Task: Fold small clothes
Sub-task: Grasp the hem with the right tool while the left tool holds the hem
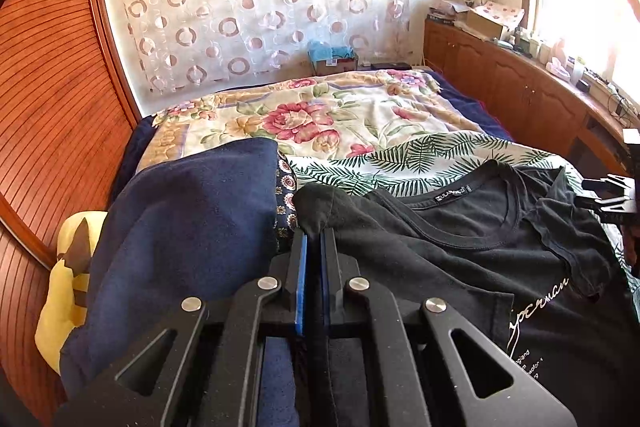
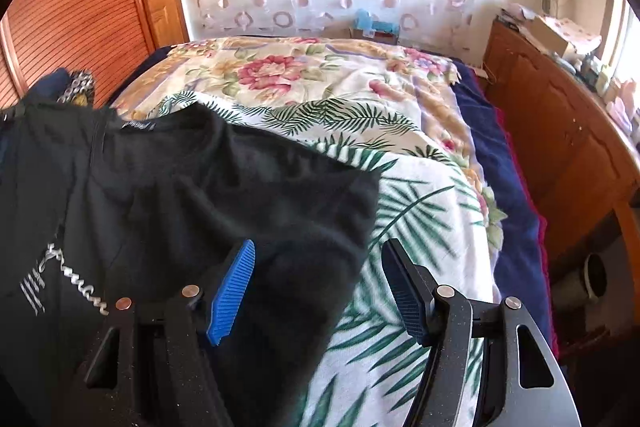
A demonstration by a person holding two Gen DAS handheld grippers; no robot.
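A black T-shirt [image 1: 472,227] with white script print lies on a palm-leaf sheet [image 1: 420,155] on the bed, collar facing away. My left gripper [image 1: 314,233] is shut on the shirt's left sleeve, the cloth bunched over its fingertips. In the right wrist view the same black T-shirt [image 2: 200,187] lies at left. My right gripper [image 2: 320,255] is open, with its blue pads [image 2: 234,287] spread over the shirt's right sleeve edge and the palm-leaf sheet [image 2: 420,211]. The right gripper also shows at the right edge of the left wrist view [image 1: 612,195].
A navy garment [image 1: 188,227] is heaped to the left of the shirt, over a yellow item [image 1: 68,291]. A floral blanket [image 1: 320,115] covers the far bed. A wooden cabinet [image 1: 520,83] runs along the right and a slatted wardrobe [image 1: 48,87] stands at left.
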